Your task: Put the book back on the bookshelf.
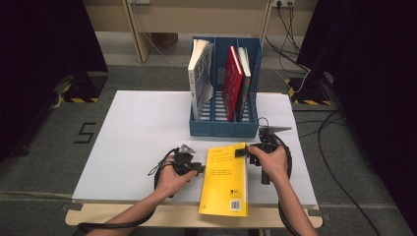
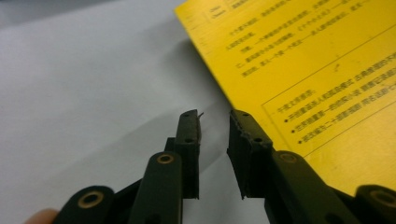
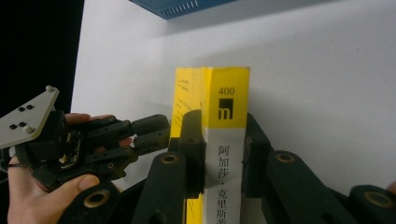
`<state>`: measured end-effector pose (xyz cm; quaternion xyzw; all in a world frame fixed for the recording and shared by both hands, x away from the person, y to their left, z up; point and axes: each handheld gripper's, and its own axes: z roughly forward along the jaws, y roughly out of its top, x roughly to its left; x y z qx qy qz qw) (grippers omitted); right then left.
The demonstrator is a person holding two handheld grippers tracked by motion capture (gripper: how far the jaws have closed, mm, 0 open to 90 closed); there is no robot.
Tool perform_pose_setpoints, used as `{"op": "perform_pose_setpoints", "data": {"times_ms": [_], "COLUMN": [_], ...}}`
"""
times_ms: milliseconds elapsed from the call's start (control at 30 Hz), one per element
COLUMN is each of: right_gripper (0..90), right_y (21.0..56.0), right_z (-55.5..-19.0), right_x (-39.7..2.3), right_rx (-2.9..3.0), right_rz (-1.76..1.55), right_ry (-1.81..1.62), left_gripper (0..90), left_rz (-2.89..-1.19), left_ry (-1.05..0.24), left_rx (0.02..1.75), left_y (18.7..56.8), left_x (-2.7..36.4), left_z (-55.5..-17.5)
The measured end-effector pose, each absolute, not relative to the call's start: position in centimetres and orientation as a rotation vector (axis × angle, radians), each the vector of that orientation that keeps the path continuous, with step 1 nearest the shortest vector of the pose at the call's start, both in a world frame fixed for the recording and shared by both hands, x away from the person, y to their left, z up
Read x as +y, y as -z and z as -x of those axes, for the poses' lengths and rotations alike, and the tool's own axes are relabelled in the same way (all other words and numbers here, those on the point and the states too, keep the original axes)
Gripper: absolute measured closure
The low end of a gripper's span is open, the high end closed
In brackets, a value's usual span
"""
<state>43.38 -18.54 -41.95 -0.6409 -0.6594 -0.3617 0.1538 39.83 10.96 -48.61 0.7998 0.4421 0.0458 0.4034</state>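
A yellow book lies flat at the near edge of the desk, its lower end overhanging that edge, just in front of the blue file rack. The right gripper is clamped on the book's spine at its far right corner. The left gripper sits just beside the book's left edge, its jaws slightly apart with nothing between them.
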Motion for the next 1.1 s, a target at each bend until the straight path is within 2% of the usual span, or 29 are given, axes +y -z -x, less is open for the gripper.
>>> {"op": "perform_pose_setpoints", "data": {"times_ms": [800,1100], "right_gripper": [76.0,76.1], "right_y": [38.1,37.3], "right_z": [-43.0,-42.7], "right_x": [-20.9,-21.5], "right_rx": [-1.895,-1.897], "right_rz": [1.892,1.906], "right_ry": [1.184,1.220], "left_gripper": [50.3,50.1], "left_rz": [-1.981,-1.982], "left_ry": [-0.219,-0.215], "left_rx": [1.126,1.126], "left_y": [48.0,48.0], "left_x": [12.9,13.1], "left_z": [-39.8,-39.7]}}
